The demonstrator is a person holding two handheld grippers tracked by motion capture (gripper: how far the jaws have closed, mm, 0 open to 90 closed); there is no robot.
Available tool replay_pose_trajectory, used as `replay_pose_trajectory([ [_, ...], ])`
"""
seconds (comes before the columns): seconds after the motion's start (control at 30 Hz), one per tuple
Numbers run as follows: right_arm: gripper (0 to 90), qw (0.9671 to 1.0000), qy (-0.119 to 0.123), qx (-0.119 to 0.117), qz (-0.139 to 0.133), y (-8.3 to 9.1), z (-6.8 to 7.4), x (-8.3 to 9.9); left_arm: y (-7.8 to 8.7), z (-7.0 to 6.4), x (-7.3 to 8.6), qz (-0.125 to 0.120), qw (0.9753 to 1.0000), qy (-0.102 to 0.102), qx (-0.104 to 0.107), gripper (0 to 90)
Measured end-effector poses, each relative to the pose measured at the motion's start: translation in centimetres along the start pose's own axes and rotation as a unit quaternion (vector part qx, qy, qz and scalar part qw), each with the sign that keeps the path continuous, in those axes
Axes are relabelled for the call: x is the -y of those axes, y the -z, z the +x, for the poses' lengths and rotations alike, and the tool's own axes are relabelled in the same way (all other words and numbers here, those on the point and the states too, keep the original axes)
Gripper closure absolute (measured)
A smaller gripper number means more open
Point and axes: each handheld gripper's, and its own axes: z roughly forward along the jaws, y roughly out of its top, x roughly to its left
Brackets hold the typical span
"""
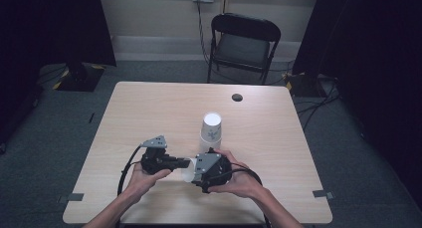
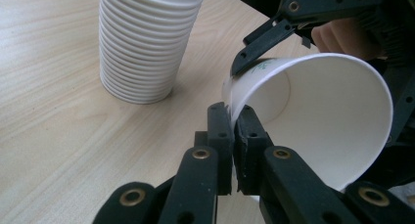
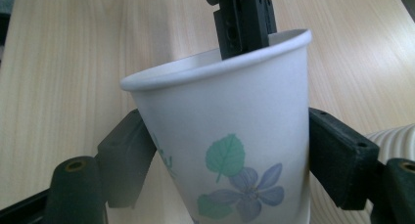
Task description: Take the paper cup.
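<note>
Pinching cup (image 2: 323, 116) rim, left gripper (image 2: 234, 136) clamped; right gripper (image 3: 220, 160) straddles body, contact unclear; pull straight, avoid crushing, frame centre

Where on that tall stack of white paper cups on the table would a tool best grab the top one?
Probably at the top cup of the stack of white paper cups, around its side from either flank: the stack stands upside down, so the closed base faces up and offers no rim to pinch.

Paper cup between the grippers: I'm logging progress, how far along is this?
Done: one paper cup is off the stack of cups. In hand: left gripper pinches its rim, right gripper brackets its body. Left: setting it down on the table.
</note>
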Motion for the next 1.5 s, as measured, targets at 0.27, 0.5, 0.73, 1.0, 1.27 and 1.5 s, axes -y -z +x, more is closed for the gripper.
replay_pose_trajectory([
  [0.27, 20.9, 0.9996, 0.024, 0.011, 0.004, -0.6, 0.4, -0.8, -0.1, 0.1, 0.0, 0.007, 0.9998, 0.017, 0.003, 88.9],
  [0.5, 26.6, 0.9996, 0.024, 0.010, -0.012, -0.7, 0.5, -0.9, 0.1, 0.3, 0.1, -0.003, 0.9996, 0.030, 0.000, 86.1],
  [0.73, 27.6, 0.9990, -0.011, 0.010, -0.042, -0.2, 0.1, -0.6, 0.3, 0.2, 0.1, -0.010, 0.9995, 0.031, 0.003, 87.4],
  [1.0, 22.2, 0.9993, 0.004, 0.014, -0.034, -0.8, 0.5, -1.1, 0.0, 0.2, 0.1, 0.005, 0.9987, 0.051, 0.007, 88.7],
  [1.27, 22.4, 0.9994, 0.019, 0.021, -0.021, -1.2, 0.7, -1.2, -0.2, 0.4, 0.0, 0.024, 0.9979, 0.060, 0.005, 88.7],
  [1.5, 26.4, 0.9994, 0.015, 0.018, -0.024, -1.0, 0.7, -1.1, -0.2, 0.3, 0.1, 0.013, 0.9985, 0.053, -0.001, 88.0],
])
